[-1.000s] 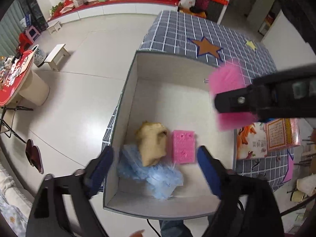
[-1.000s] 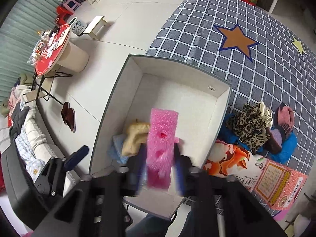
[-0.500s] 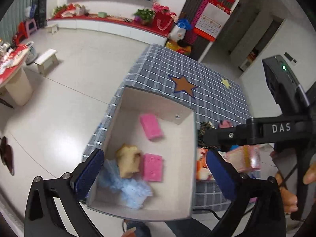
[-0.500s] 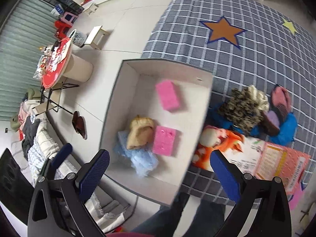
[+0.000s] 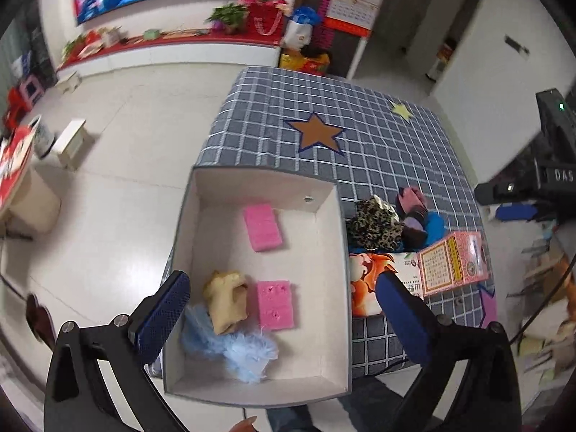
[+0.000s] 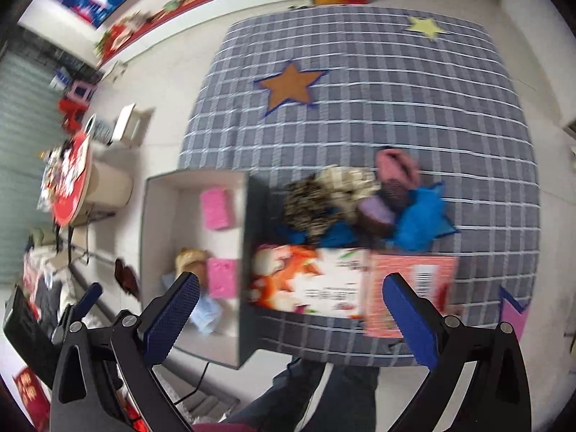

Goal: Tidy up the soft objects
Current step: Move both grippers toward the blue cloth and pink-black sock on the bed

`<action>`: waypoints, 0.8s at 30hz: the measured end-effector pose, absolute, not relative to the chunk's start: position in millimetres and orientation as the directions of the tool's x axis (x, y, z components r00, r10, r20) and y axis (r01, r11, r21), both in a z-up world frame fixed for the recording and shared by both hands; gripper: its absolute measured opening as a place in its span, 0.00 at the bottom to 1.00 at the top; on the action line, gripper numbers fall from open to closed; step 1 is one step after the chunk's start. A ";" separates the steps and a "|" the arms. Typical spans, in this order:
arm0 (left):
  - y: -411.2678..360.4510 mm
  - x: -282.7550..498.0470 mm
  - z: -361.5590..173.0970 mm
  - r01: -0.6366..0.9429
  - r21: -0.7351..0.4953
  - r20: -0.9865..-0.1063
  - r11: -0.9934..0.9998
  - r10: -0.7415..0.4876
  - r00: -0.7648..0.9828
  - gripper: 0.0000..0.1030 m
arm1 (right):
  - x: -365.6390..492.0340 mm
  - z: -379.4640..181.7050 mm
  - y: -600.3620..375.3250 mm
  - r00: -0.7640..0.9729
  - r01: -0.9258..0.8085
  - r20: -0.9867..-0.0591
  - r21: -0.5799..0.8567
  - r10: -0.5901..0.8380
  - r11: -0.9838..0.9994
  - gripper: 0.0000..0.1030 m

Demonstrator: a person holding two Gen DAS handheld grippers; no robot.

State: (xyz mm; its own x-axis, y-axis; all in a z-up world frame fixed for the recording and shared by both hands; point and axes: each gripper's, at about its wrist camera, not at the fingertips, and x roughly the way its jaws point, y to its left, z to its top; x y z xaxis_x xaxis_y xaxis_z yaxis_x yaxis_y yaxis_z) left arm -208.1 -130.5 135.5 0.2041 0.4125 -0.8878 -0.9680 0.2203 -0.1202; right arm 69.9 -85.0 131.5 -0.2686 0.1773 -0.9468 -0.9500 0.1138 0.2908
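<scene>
Box far half bare; soft pile beside right wall

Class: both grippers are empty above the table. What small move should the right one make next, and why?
Probably lower the right gripper, open and empty, onto the leopard-print cloth: it lies in the soft pile outside the box, which already holds two pink sponges.

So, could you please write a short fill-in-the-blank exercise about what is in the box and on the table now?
1. Inside the white box lie ____ pink sponges.
2. The yellow soft toy rests partly on the fluffy light ____ cloth.
3. The leopard-print item lies ____ the box, on the checked tablecloth.
4. The left gripper and the right gripper are both ____ and hold nothing.

Missing words: two; blue; outside; open
</scene>
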 end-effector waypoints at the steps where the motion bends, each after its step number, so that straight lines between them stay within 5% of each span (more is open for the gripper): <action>1: -128.5 -200.8 136.4 -0.964 -0.107 -0.888 0.244 0.413 0.203 1.00 | 83.9 132.4 -85.4 -0.255 -0.949 -0.949 0.282 0.185 0.138 0.99; 24: -38.2 2.1 28.4 -0.738 0.099 -0.985 0.667 0.171 0.023 1.00 | 221.6 8.2 -60.2 -0.312 -0.876 -0.950 0.282 -0.014 0.391 0.99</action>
